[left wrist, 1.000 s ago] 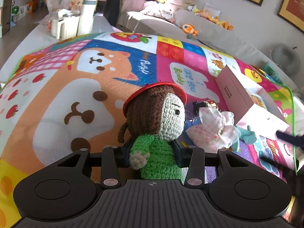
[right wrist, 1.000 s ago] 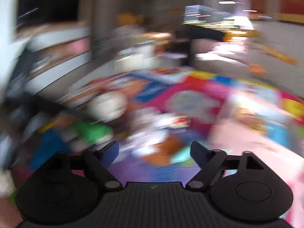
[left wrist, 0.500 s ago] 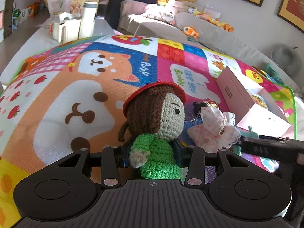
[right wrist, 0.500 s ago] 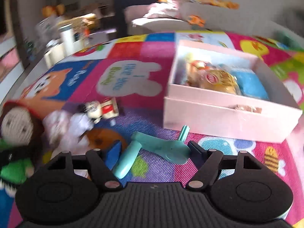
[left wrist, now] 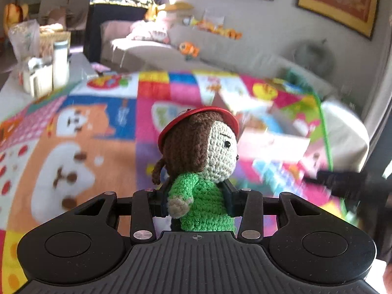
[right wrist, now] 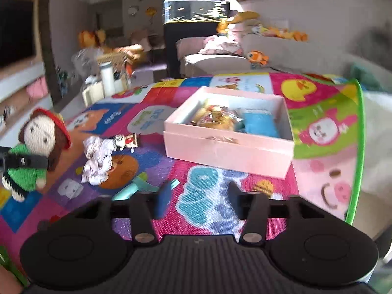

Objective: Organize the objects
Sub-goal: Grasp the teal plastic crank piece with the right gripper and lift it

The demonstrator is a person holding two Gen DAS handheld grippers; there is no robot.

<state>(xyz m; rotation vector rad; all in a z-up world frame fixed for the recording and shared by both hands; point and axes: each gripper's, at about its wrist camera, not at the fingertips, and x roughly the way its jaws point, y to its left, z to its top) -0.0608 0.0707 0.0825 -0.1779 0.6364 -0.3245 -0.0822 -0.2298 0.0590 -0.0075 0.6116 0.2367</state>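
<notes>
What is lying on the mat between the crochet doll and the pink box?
In the right wrist view: a white frilly cloth and a small figure toy, between doll and box.

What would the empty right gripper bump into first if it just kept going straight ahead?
Probably the pink box. The right gripper is open and points across bare mat at the box's near wall. Depth is hard to judge, and if it is angled downward, it could touch the mat first.

Lettering is printed on the colourful play mat (right wrist: pixel 316 152), but blur leaves none of it readable.
</notes>
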